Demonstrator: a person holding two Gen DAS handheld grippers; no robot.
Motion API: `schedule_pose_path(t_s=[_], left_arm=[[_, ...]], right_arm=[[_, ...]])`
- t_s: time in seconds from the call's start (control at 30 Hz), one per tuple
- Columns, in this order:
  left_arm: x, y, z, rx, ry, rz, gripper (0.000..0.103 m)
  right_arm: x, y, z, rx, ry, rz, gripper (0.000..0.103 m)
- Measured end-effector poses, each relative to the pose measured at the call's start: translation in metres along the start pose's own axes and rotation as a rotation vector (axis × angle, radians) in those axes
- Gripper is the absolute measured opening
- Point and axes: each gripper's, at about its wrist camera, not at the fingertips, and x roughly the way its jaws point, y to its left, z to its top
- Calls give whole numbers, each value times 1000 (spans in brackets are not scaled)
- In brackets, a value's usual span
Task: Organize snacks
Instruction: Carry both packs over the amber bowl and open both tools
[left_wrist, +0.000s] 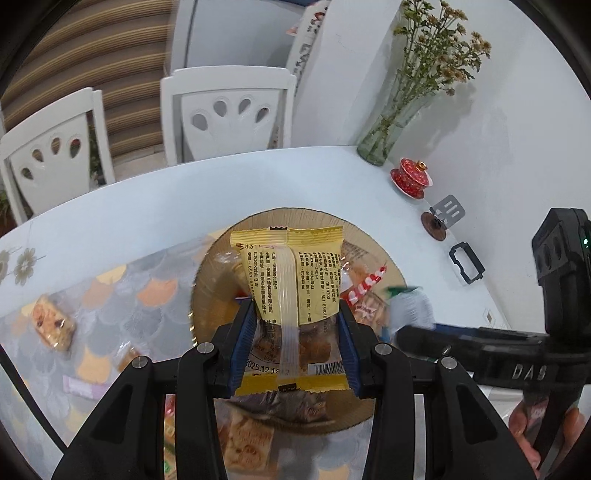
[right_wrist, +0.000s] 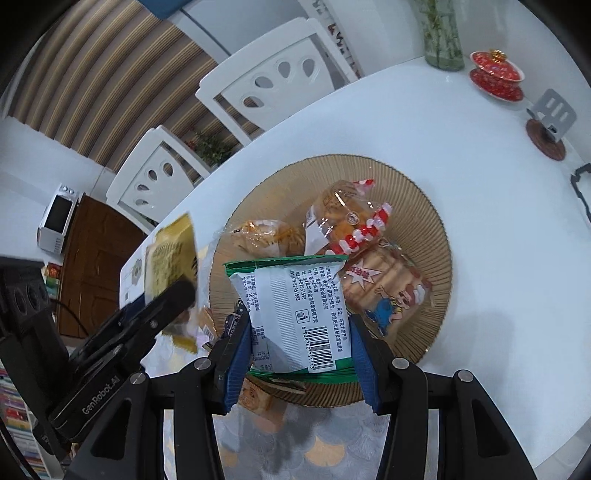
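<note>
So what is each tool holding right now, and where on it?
The left tool grips a yellow snack packet by its two side edges, near the lower end. The right tool grips a green-and-white snack packet likewise, by its sides.

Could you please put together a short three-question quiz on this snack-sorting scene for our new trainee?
1. True or false: the left gripper holds a yellow packet.
2. What lies under the green-and-white packet held by the right gripper: A) a ribbed round tray, B) a chair seat, C) a microwave?
3. What red item stands on the table beside the glass vase?

Key: 1. True. 2. A. 3. The red lidded cup on its saucer.
</note>
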Motion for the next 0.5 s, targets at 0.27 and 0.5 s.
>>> schedule_pose_path(t_s=[0.27,0.5], left_arm=[[6,13,-2,-60,29,-28,67],[-16,49,-20,-154,17,1,67]], right_arm=[[0,-18,8,28,3,4,72],[4,-21,5,42,20,17,72]])
